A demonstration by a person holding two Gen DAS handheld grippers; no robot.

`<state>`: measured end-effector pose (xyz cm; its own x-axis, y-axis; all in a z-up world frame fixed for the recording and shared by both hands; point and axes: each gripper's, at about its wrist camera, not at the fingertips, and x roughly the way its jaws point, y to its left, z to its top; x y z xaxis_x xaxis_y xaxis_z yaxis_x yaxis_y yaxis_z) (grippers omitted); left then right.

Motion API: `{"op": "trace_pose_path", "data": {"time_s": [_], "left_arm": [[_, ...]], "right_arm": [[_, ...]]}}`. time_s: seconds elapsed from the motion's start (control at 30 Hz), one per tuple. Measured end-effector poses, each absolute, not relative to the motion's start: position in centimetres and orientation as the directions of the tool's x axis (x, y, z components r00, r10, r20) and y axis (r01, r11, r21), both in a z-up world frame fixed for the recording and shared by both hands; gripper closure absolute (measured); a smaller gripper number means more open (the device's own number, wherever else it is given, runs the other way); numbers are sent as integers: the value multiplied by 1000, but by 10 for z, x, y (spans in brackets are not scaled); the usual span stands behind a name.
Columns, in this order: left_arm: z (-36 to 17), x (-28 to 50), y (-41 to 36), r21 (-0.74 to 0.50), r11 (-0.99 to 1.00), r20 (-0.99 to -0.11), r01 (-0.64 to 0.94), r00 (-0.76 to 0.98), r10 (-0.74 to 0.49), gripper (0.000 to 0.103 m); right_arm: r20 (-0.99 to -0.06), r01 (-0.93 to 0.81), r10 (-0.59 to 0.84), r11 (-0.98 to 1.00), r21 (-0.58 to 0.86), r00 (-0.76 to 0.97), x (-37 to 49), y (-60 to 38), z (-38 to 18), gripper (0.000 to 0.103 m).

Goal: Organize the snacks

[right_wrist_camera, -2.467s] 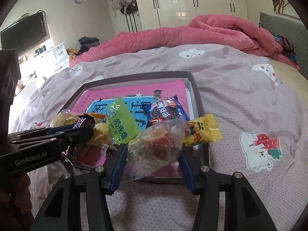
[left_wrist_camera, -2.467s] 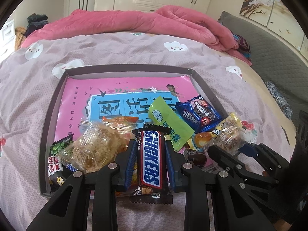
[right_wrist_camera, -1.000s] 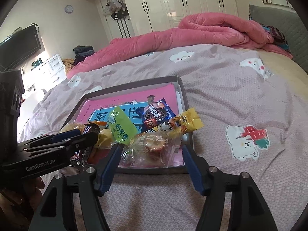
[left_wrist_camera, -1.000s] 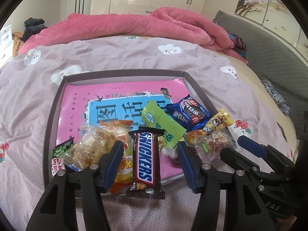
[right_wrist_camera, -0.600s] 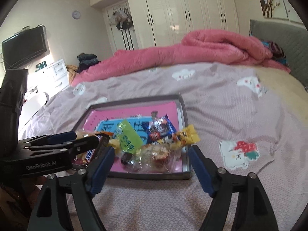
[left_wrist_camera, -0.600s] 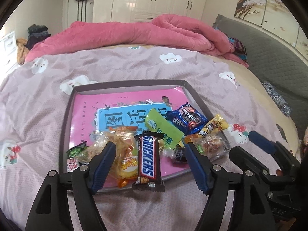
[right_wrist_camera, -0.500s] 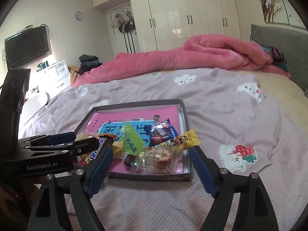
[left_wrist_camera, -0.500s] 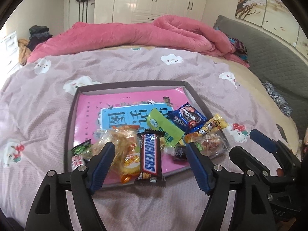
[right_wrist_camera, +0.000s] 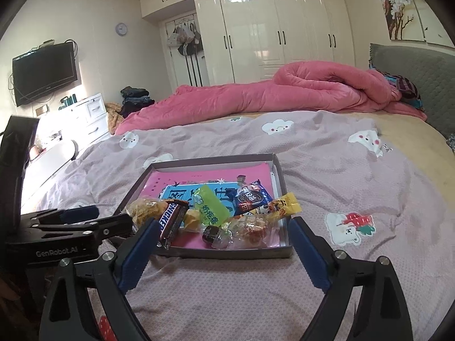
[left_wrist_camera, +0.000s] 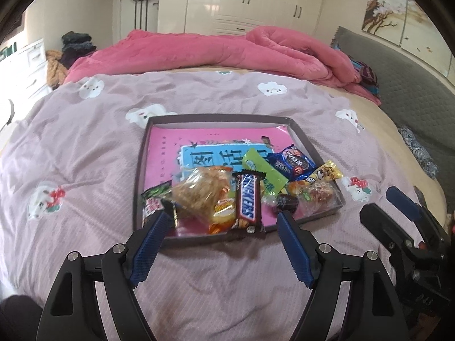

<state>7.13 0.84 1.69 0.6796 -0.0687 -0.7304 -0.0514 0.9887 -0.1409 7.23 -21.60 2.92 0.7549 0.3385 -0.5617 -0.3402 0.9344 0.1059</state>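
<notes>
A shallow grey box (left_wrist_camera: 216, 118) with a pink liner lies on the bed; it also shows in the right wrist view (right_wrist_camera: 280, 173). Snacks are piled at its near end: a Snickers bar (left_wrist_camera: 248, 199) overhanging the front rim, a clear bag of crisp pieces (left_wrist_camera: 200, 191), a green packet (left_wrist_camera: 263, 170), a blue cookie pack (left_wrist_camera: 293, 163), a yellow packet (left_wrist_camera: 324, 173) and a clear wrapped pastry (left_wrist_camera: 320, 194). My left gripper (left_wrist_camera: 224, 224) is open and empty just in front of the box. My right gripper (right_wrist_camera: 221, 234) is open and empty, also short of the box.
The box sits on a mauve bedspread (left_wrist_camera: 85, 147) with cloud prints. A rolled pink duvet (left_wrist_camera: 221, 48) lies at the far end. A grey headboard (right_wrist_camera: 412, 65) is at right; a white dresser (right_wrist_camera: 85, 113) and TV (right_wrist_camera: 42, 71) are at left.
Both grippers opened, leaving the Snickers bar and the clear wrapped pastry in the box, then drew back and upward away from it.
</notes>
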Motion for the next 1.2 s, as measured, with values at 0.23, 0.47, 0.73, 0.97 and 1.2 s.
{"op": "trace_pose_path", "data": {"time_s": [0.23,0.47,0.73,0.97,1.2], "left_arm": [[16,56,14,-124,990,-737,-70,674,-45,23],[20,42,16,-115,991,-722,-73,691,-32,23],[21,29,15,-119,991,-726,-67,687,-41,23],[15,19,11,-120,991,-745,-56,665,-53,23],[7,12,5,-108,993,-763,-49,644,-51,23]], "right_arm": [[-561,-325,320,941,94,764,62,-218,32,10],[-551,-323,313,943,83,774,52,-217,35,8],[-563,-322,302,944,65,769,44,-213,35,7],[-609,-320,303,944,85,733,40,-212,28,6],[-653,-314,282,947,71,703,34,-212,17,6]]}}
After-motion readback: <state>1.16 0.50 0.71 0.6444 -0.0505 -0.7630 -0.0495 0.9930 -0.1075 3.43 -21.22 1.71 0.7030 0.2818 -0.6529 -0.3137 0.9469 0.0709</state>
